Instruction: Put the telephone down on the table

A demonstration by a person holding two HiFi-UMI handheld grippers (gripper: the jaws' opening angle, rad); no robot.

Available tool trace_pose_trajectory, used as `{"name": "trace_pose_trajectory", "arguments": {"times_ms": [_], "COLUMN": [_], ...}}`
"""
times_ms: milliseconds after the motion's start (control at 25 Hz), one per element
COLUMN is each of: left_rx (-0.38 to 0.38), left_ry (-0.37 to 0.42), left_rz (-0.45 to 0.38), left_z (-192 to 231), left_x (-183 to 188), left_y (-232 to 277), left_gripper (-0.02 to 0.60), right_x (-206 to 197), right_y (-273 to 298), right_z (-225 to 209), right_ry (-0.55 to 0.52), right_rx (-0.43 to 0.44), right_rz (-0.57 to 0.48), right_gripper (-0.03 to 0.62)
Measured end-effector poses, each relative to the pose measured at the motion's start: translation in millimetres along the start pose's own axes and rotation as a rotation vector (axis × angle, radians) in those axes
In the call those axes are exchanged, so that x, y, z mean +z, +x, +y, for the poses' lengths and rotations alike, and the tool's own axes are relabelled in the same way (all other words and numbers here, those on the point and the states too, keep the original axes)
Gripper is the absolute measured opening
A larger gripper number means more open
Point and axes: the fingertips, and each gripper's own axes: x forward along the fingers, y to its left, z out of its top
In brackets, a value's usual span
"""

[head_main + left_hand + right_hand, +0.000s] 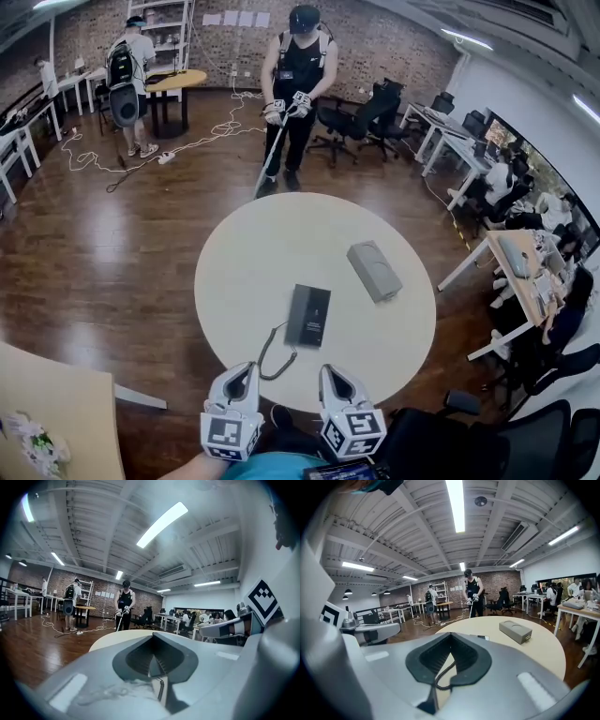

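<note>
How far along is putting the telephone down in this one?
Done: the telephone lies flat on the table, its cord trailing toward the near edge. In hand: nothing; the left claw and right claw are shut and empty. Left: nothing visible.

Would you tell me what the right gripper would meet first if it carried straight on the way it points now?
Most likely the table, near the cord: the right gripper tilts slightly down over the near edge. The telephone lies farther on, though depth is hard to judge.
</note>
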Motion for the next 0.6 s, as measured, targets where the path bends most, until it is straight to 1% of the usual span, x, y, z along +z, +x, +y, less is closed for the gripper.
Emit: {"name": "trace_pose_trajectory", "arguments": {"times_ms": [240,320,480,600], "left_rx": [0.026,0.039,0.066,0.067], "left_ry": [0.001,0.016,0.044,0.059], "left_rz": [-0.002,-0.001,0.011,0.026], "left_z": [7,6,12,10], "left_x": [3,5,4,-5], "left_y": [27,39,67,90], "left_gripper": [0.014,0.014,0.014,0.014], "right_x": [-1,4,5,2], "right_y": [34,46,76,98], "right_z": [-24,-37,-58,-78], "right_ry": [0.033,0.039,0.047,0.056], "right_rx": [0.018,0.027,0.069,0.111], "right_rz": [0.013,0.008,0.021,0.041], "right_gripper": [-0.006,-0.006,-0.006,-0.006]}}
